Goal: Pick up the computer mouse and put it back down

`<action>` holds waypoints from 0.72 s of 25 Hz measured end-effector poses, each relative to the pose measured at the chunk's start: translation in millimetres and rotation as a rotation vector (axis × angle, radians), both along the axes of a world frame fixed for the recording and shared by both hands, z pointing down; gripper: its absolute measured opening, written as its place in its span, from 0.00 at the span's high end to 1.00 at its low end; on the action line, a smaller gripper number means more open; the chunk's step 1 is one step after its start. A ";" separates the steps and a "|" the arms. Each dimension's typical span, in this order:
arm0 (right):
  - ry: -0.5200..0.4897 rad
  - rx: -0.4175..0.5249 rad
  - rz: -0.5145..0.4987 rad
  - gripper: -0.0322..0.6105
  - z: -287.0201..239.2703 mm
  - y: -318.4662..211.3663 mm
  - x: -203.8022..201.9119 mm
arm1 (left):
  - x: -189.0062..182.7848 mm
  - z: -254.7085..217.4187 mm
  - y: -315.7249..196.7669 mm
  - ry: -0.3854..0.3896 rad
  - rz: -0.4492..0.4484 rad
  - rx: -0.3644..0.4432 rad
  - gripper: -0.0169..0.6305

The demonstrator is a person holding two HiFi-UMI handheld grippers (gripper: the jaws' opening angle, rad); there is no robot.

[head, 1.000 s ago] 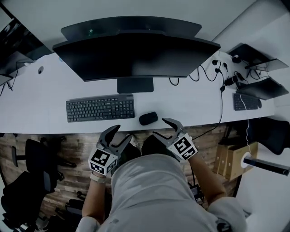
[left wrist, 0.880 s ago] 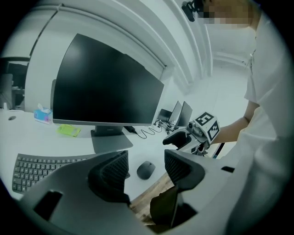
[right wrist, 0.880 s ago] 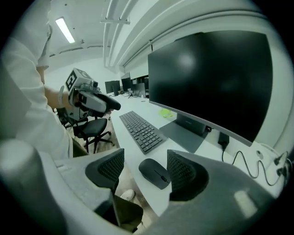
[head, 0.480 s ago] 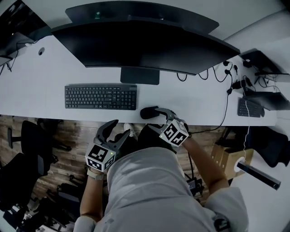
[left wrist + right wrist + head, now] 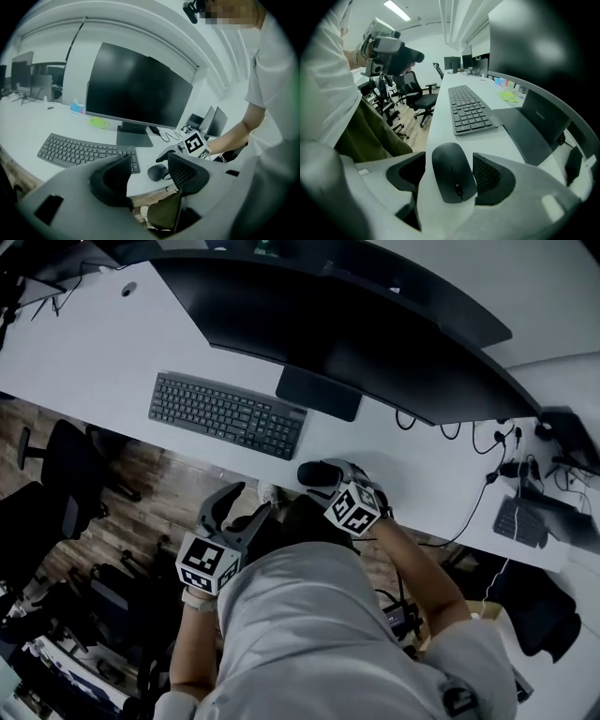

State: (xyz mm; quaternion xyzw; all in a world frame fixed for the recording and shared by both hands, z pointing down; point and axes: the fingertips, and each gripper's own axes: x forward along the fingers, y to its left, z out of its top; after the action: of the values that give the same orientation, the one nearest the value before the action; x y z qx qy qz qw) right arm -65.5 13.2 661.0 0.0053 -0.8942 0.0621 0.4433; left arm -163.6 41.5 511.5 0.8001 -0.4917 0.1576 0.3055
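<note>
A black computer mouse (image 5: 312, 472) lies on the white desk (image 5: 84, 343) near its front edge, right of the keyboard. My right gripper (image 5: 329, 480) reaches over that edge and straddles the mouse (image 5: 452, 172). One jaw stands on each side of it, with a strip of desk showing between the mouse and the left jaw, so the right gripper (image 5: 450, 173) is open. The left gripper (image 5: 249, 502) hangs open and empty below the desk edge, in front of the person's lap. In the left gripper view the mouse (image 5: 156, 172) shows beyond the open left gripper (image 5: 150, 171).
A black keyboard (image 5: 227, 414) lies left of the mouse. Behind both stand a wide curved monitor (image 5: 347, 324) and its flat foot (image 5: 319, 393). Cables and small devices (image 5: 511, 451) crowd the desk's right end. Office chairs (image 5: 56, 484) stand on the wooden floor at the left.
The right gripper has moved forward from below the desk edge onto the desk and now straddles the mouse. The left gripper has hardly moved. The head view has tilted.
</note>
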 end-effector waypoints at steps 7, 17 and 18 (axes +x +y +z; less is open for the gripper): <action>0.015 -0.017 -0.107 0.48 21.5 -0.3 -1.5 | 3.3 4.3 18.9 -0.018 -0.140 -0.036 0.62; 0.011 -0.005 -0.173 0.48 35.9 -1.8 -3.4 | 6.8 7.2 32.5 -0.024 -0.239 -0.055 0.62; 0.006 0.001 -0.173 0.48 36.0 -1.9 -3.5 | 6.7 6.5 32.6 -0.026 -0.243 -0.056 0.62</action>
State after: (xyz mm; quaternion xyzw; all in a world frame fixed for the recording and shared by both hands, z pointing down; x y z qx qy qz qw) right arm -69.0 11.3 697.0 -0.0713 -0.8901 0.0230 0.4495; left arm -156.9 74.2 518.1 0.7236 -0.5843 0.1435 0.3383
